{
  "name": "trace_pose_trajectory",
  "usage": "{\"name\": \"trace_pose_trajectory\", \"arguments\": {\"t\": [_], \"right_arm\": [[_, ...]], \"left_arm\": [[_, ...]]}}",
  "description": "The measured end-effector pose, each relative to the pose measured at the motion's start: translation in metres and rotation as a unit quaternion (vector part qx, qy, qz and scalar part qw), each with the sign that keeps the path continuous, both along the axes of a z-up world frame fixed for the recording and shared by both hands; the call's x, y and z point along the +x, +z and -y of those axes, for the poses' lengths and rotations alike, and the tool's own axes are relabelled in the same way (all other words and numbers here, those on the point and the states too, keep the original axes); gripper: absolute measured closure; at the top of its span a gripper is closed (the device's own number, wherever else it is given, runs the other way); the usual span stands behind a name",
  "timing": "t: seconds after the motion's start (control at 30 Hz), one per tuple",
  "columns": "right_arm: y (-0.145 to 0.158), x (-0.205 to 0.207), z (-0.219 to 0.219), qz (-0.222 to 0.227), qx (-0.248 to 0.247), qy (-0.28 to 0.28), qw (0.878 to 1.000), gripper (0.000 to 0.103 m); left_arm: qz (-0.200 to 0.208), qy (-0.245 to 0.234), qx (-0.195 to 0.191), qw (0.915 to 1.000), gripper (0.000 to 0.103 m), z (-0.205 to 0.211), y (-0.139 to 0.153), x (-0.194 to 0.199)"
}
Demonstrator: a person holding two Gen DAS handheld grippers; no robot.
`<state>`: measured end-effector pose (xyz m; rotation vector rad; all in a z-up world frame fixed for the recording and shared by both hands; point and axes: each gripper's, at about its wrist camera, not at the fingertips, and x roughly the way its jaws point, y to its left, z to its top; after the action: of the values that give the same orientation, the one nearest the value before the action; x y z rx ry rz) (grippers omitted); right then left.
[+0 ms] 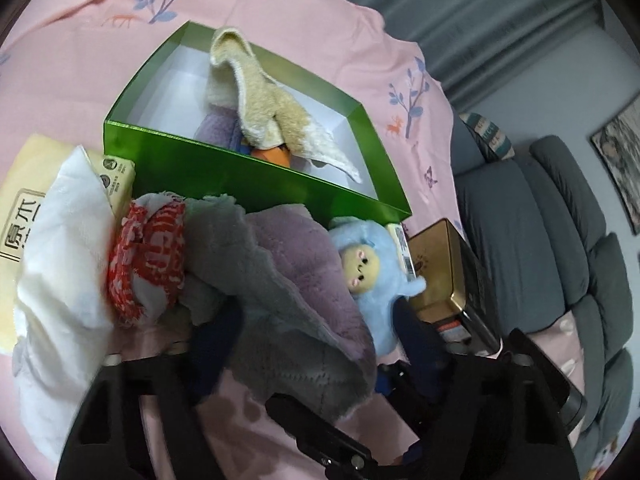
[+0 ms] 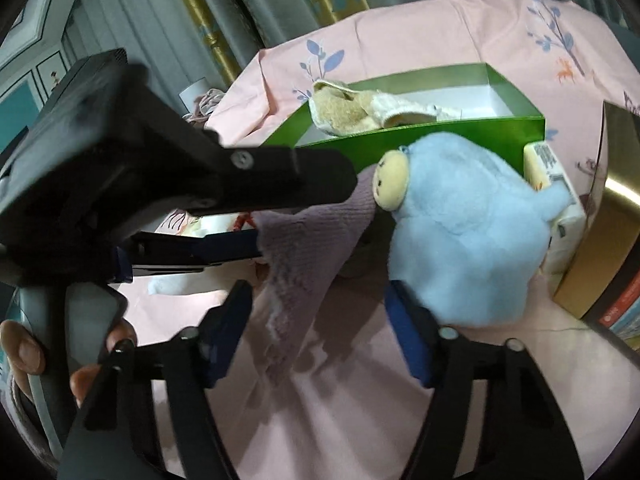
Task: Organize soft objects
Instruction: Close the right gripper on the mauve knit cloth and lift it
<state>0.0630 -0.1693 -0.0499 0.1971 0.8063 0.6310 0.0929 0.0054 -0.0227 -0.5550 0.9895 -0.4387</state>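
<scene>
A green box (image 1: 256, 172) lies on the pink bedsheet and holds a beige towel (image 1: 260, 104) over a purple cloth and an orange item. In front of it lie a purple-grey towel (image 1: 288, 280), a red-and-white cloth (image 1: 148, 256) and a blue plush doll (image 1: 372, 272). My left gripper (image 1: 312, 344) has its jaws wide apart around the purple-grey towel. In the right wrist view my right gripper (image 2: 320, 320) is open, its right finger (image 2: 408, 336) touching the blue doll (image 2: 460, 232). The left gripper's fingers (image 2: 224, 248) reach the purple towel (image 2: 308, 240) there.
A white cloth (image 1: 64, 260) and a yellow tissue pack (image 1: 24, 208) lie at the left. A gold tin (image 1: 444, 268) and a small carton (image 2: 552, 176) stand right of the doll. A grey sofa (image 1: 560, 240) lies beyond the bed edge. The green box (image 2: 420, 132) sits behind the doll.
</scene>
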Motion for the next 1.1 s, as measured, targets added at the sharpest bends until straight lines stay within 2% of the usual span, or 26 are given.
{"name": "trace_pose_trajectory", "arguments": {"t": [0.07,0.13,0.17,0.23,0.43,0.67,0.8,0.9,1.1], "right_arm": [[0.001,-0.001,-0.002,0.003,-0.004,0.004,1.000,0.053],[0.002,-0.004,-0.004,0.006,-0.008,0.011,1.000,0.071],[0.003,-0.007,-0.006,0.008,-0.009,0.013,1.000,0.074],[0.007,-0.011,-0.007,0.013,-0.005,0.019,1.000,0.093],[0.034,-0.027,-0.002,0.054,0.010,0.030,0.998,0.097],[0.090,-0.045,0.002,0.122,0.016,0.029,0.992,0.097],[0.125,-0.048,0.011,0.162,0.019,0.021,0.986,0.097],[0.146,-0.046,0.018,0.185,0.017,0.014,0.982,0.097],[0.169,-0.032,0.025,0.206,0.012,0.000,0.978,0.096]], "left_arm": [[-0.010,0.000,-0.008,0.9999,0.049,-0.002,-0.004,0.002],[-0.012,0.002,-0.017,0.9998,0.068,-0.004,-0.004,0.001],[-0.009,0.007,-0.024,0.9996,0.072,-0.006,-0.004,0.000],[-0.007,0.010,-0.040,0.9991,0.085,-0.009,-0.002,-0.002],[0.032,0.014,-0.051,0.9981,0.089,-0.017,0.023,-0.019],[0.111,0.004,-0.030,0.9933,0.089,-0.017,0.091,-0.043],[0.143,-0.003,-0.016,0.9896,0.089,-0.013,0.124,-0.048],[0.157,-0.009,-0.007,0.9875,0.089,-0.006,0.145,-0.045],[0.177,-0.018,0.018,0.9839,0.089,0.006,0.173,-0.031]]}}
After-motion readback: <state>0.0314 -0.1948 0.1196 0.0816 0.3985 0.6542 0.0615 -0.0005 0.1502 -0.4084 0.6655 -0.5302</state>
